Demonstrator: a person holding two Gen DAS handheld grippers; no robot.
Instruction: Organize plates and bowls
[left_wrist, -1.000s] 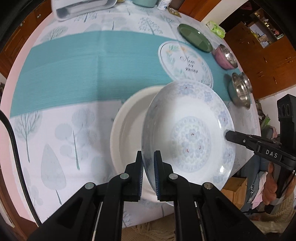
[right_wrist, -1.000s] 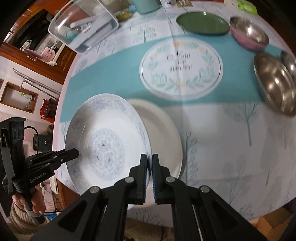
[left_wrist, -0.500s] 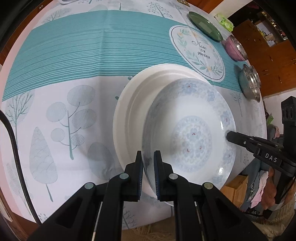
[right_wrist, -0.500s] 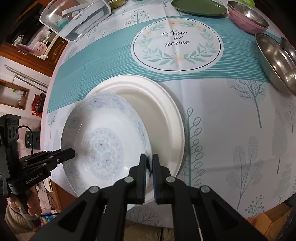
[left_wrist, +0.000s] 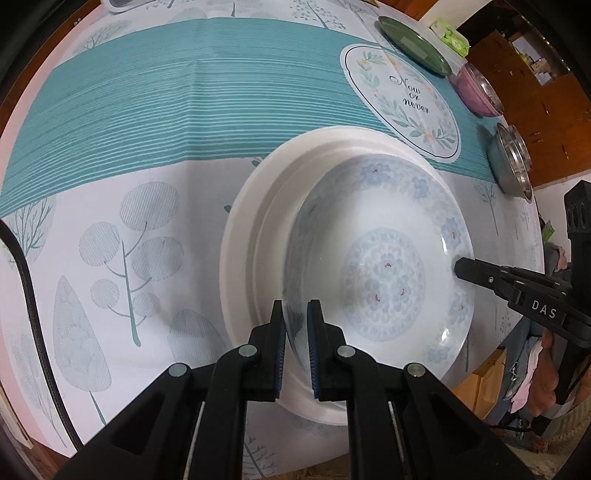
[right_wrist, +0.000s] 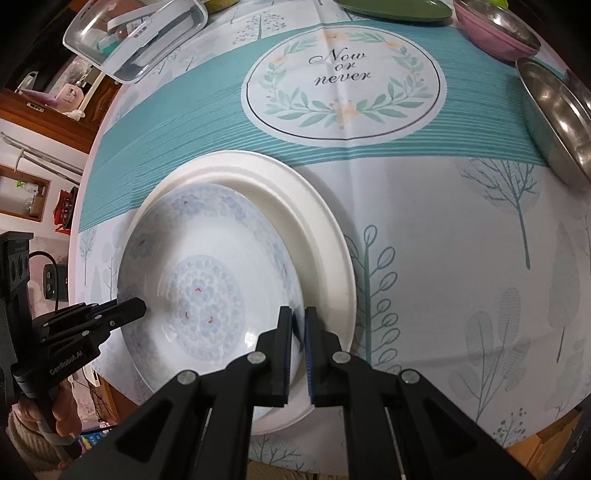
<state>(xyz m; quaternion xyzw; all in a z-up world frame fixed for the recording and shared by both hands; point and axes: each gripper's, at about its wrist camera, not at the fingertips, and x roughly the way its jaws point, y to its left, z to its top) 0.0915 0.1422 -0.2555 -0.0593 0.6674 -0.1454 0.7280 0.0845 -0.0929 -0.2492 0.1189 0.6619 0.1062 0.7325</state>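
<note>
While both grippers' fingers (left_wrist: 279, 332) (right_wrist: 284, 332) pinch its rim, glossy floral bowl (left_wrist: 384, 258), round white plate (left_wrist: 251, 236).

My table (right_wrist: 424, 229) wears a white cloth with trees and a blue-green stripe. On it sit a white plate (right_wrist: 325, 236), a green plate (left_wrist: 413, 46), a pink bowl (right_wrist: 495, 33), shiny metal bowls (right_wrist: 554, 118) and a clear box (right_wrist: 136, 33).

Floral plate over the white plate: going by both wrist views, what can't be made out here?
- Whether the floral plate already rests in the white plate: its underside is hidden by its own body in both views.
- The rim sections gripped by the left gripper and right gripper: covered by the fingers.
- Clear container contents, right wrist view: blurred, cut by the edge.
- Steel bowls: cropped at the frame edge.
</note>
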